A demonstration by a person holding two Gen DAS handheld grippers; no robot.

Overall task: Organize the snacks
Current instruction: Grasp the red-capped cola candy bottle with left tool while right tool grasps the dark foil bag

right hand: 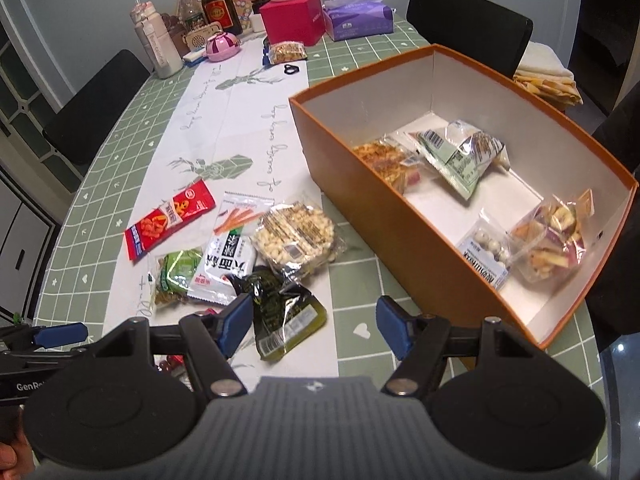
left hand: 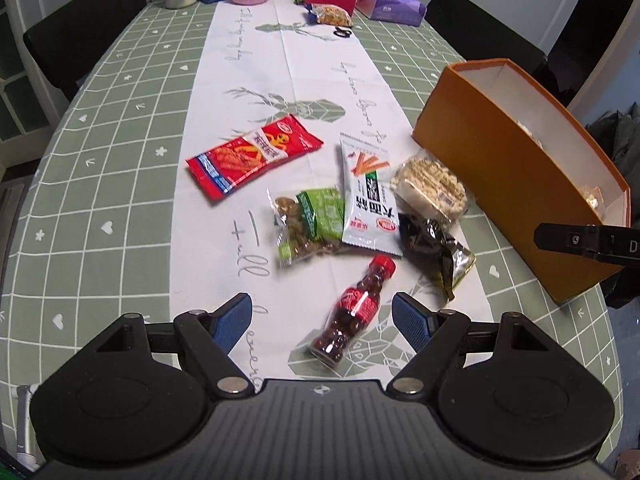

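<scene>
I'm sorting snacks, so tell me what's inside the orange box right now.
The orange box holds four packets: a clear bag of golden crisps, a green-and-white packet, a small white packet and a clear bag of mixed chips. Its near wall hides part of the floor.

- tablecloth [left hand: 120, 168]: sage green with a white grid and small white hearts; its centre strip white with grey-green deer
- box [right hand: 360, 208]: orange outside, white inside
- long packet [left hand: 252, 156]: red with blue ends
- small bottle [left hand: 352, 312]: red cap and label, dark contents
- gripper pads [left hand: 408, 324]: blue, ribbed
</scene>
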